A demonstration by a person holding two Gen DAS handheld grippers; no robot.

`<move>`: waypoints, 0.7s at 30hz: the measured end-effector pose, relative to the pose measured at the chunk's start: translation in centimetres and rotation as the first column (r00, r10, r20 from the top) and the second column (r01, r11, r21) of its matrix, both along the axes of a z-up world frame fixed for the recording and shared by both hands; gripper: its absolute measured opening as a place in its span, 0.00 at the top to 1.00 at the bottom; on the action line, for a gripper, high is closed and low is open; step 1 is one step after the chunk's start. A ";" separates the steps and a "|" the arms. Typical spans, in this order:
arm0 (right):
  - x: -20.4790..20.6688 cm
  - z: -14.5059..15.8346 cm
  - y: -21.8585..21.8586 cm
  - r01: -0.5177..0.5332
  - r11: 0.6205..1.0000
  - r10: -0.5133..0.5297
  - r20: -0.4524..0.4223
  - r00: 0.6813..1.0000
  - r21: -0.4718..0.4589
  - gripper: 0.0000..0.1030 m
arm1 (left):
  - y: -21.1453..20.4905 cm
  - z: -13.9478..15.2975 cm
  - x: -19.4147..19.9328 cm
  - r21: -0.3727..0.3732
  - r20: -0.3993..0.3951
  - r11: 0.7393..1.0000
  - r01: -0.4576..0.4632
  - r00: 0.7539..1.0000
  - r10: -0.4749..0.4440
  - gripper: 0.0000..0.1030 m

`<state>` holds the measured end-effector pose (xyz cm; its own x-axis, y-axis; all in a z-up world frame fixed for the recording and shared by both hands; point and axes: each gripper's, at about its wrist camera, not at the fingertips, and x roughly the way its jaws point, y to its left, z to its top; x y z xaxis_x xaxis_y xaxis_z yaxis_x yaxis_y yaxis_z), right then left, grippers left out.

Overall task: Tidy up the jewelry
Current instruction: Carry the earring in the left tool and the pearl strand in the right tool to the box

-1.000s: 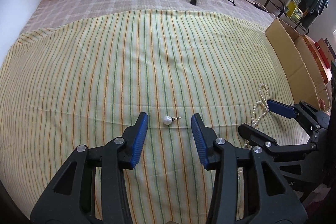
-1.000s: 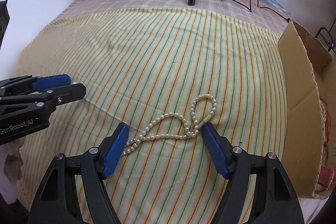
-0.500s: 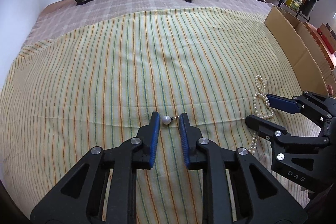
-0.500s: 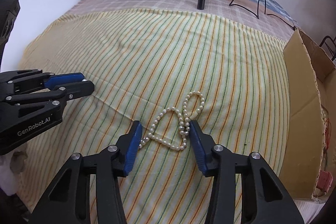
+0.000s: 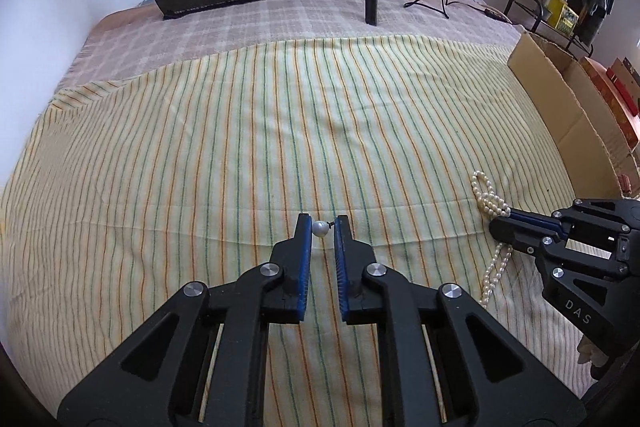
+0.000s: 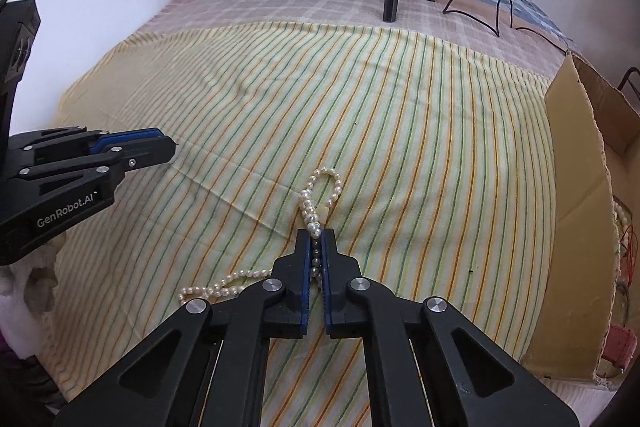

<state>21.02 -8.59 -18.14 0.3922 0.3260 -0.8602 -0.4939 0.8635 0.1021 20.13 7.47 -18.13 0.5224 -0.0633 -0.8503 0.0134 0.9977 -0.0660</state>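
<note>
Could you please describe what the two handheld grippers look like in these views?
Both the left gripper and the right gripper are matte black plastic with triangular cut-outs, round silver pivot bolts and ribbed blue pads lining the fingers. White lettering shows on their sides: "GenRobot.AI" on the left one, "DAS" on the right. A black cable loops above the left one's body.

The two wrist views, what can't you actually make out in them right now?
- Left wrist view: the pearl necklace is partly hidden behind the right gripper.
- Right wrist view: inside of the cardboard box hidden by its flap and cut by the frame edge.
- Left wrist view: whether the closing left gripper already presses the pearl earring; too small to tell.
</note>
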 end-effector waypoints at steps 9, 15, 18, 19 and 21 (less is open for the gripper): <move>-0.3 0.8 -0.5 -0.004 1.000 0.004 -0.006 1.000 0.031 0.97 | 0.7 1.5 -0.2 -0.029 0.031 0.999 -0.024 0.999 0.024 0.91; -0.2 2.7 -1.3 0.009 0.997 -0.011 0.014 1.000 0.082 0.97 | 0.4 3.1 -0.6 -0.052 0.065 0.999 -0.014 0.998 0.017 0.91; -0.2 4.0 -1.9 0.015 0.993 -0.018 0.028 0.999 0.117 0.97 | 0.1 3.9 -0.7 -0.058 0.084 0.998 -0.004 0.996 0.009 0.91; -0.2 4.5 -2.2 0.017 0.991 -0.022 0.034 0.999 0.130 0.97 | 0.0 4.2 -0.8 -0.062 0.089 0.998 -0.002 0.996 0.008 0.91; -0.2 5.5 -2.5 0.022 0.988 -0.030 0.049 0.998 0.152 0.97 | -0.1 4.8 -0.9 -0.076 0.100 0.997 0.000 0.995 0.007 0.91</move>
